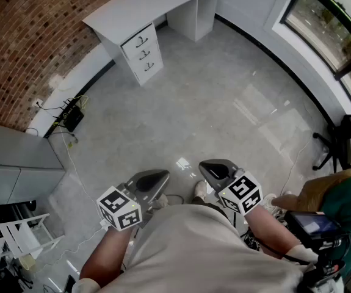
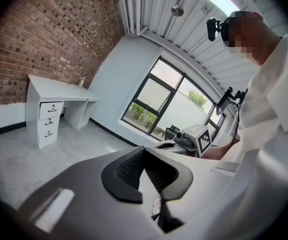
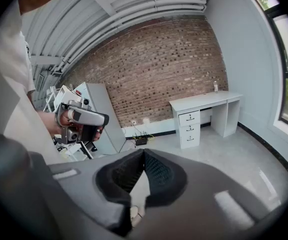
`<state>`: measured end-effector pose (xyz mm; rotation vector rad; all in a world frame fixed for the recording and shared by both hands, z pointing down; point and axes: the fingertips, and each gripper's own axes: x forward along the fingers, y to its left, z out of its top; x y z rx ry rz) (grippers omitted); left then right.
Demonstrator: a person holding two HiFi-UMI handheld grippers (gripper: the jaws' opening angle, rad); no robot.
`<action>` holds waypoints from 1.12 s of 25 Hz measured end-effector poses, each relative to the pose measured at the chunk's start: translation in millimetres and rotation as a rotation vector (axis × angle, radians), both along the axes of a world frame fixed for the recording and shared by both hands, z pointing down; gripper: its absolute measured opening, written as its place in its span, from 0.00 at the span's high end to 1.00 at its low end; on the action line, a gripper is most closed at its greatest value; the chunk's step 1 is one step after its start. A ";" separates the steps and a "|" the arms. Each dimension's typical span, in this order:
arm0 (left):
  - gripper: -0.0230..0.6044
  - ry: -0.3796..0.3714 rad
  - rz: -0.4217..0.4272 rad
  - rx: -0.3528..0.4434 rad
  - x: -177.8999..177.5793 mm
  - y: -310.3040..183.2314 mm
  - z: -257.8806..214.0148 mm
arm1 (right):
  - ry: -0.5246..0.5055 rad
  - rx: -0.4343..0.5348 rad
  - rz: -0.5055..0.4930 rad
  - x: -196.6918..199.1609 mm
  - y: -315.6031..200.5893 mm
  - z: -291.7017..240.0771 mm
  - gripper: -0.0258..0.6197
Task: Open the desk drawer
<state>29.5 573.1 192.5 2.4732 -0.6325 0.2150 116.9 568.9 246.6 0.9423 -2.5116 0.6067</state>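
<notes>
A big grey floor [image 1: 224, 115] fills most of the room, with a brick wall [image 1: 35, 35] on one side and a wide window [image 1: 334, 29] on the other. A white desk [image 1: 151, 2] stands far off by the brick wall, near the corner of the room. A grey cabinet [image 1: 16, 157] stands along the same wall, closer in. Under one end of the desk is a stack of three drawers [image 1: 143, 52], one on top of the other, each with a small dark handle, and all three look pushed in. The left gripper [image 1: 157, 179] and the right gripper [image 1: 209, 165] are held side by side low down, close to the person's body and well apart from the desk. The left gripper's jaws are pressed together with nothing in them, and the right gripper's jaws are also together and hold nothing
</notes>
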 end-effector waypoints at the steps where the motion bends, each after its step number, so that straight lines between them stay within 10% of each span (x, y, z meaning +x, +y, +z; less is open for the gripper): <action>1: 0.96 -0.010 -0.002 0.006 -15.6 3.5 0.1 | 0.006 0.000 -0.007 -16.2 3.3 -0.5 0.96; 16: 0.95 0.013 0.020 -0.009 -169.3 37.7 17.4 | 0.022 -0.034 0.001 -175.6 34.4 3.0 0.96; 28: 0.95 -0.002 0.028 -0.018 -167.2 -30.5 30.0 | -0.014 -0.073 0.015 -181.1 -33.6 10.7 0.91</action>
